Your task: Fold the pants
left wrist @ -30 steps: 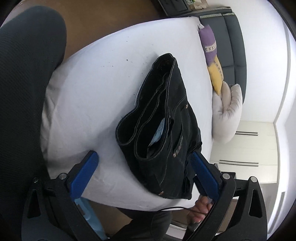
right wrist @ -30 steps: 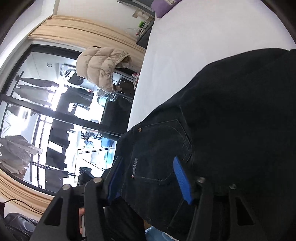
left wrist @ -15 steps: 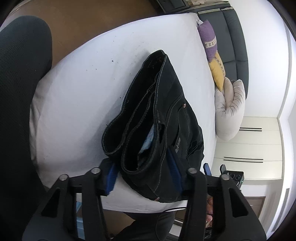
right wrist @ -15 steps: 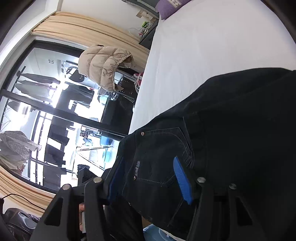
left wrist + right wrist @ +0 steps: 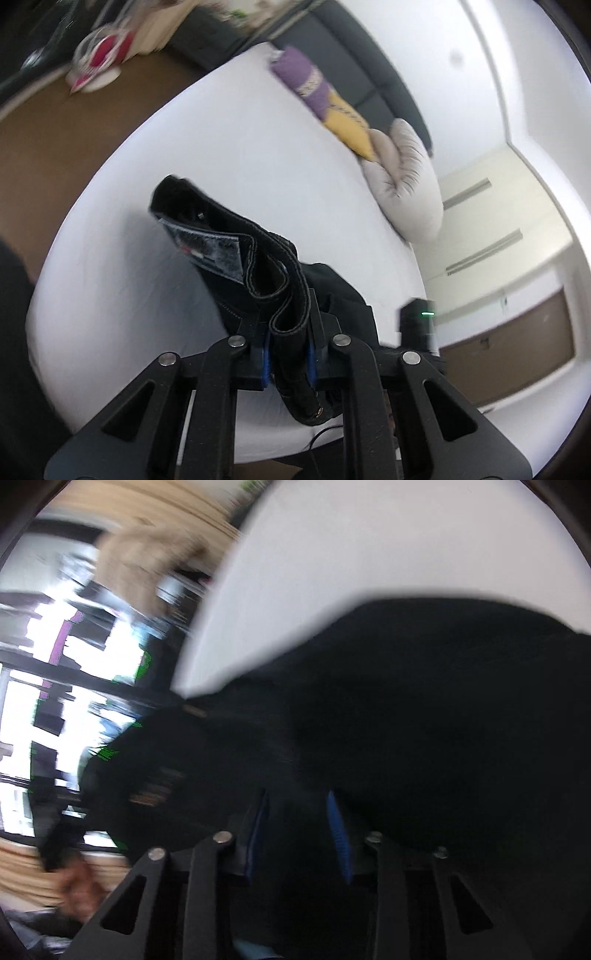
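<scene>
The black pants (image 5: 236, 243) lie on the white bed (image 5: 258, 155), waistband end raised toward me with the inner label showing. My left gripper (image 5: 290, 354) is shut on the waistband edge, blue pads pressing the fabric from both sides. In the blurred right wrist view the pants (image 5: 406, 701) fill the lower half. My right gripper (image 5: 299, 834) has its blue pads close together with black fabric between them, holding the pants.
A purple and yellow cushion (image 5: 325, 99) and a beige pillow (image 5: 406, 184) lie at the bed's far side by a dark headboard. Brown floor (image 5: 74, 122) lies to the left. Windows and a beige jacket (image 5: 147, 561) show blurred beyond the bed's edge.
My left gripper has closed from wide open onto the waistband and lifted it. The right gripper has tightened on the fabric, and both views have swung, with motion blur.
</scene>
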Demonstrator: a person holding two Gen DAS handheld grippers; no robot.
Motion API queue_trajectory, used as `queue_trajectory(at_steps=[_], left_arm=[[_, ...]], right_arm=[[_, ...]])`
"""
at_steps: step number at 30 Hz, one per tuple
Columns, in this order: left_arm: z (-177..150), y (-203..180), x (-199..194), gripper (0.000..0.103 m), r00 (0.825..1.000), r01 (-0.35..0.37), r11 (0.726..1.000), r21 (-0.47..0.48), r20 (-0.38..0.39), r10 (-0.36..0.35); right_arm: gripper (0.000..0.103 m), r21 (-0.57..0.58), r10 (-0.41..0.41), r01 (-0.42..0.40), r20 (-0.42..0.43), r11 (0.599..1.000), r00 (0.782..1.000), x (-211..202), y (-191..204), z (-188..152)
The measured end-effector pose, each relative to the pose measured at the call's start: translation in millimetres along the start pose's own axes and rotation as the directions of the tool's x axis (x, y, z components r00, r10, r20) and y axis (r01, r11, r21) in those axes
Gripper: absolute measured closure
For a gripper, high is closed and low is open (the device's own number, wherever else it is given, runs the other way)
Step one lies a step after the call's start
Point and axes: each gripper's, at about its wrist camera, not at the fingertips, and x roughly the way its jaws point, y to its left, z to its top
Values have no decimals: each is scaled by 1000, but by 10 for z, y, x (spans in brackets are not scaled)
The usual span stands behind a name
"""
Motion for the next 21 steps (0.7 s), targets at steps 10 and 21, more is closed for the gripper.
queue_trajectory(at_steps=[10,21], left_arm=[[10,-1089,732,91,998,13,970,244,-64,3],[-662,-2108,2174,91,967,45,874,484,-242,84]], right_arm=[[74,2,90,-91,118,996,989,-77,-181,-228],[12,21,443,-482,361,876,821,-1331,-740,-348]])
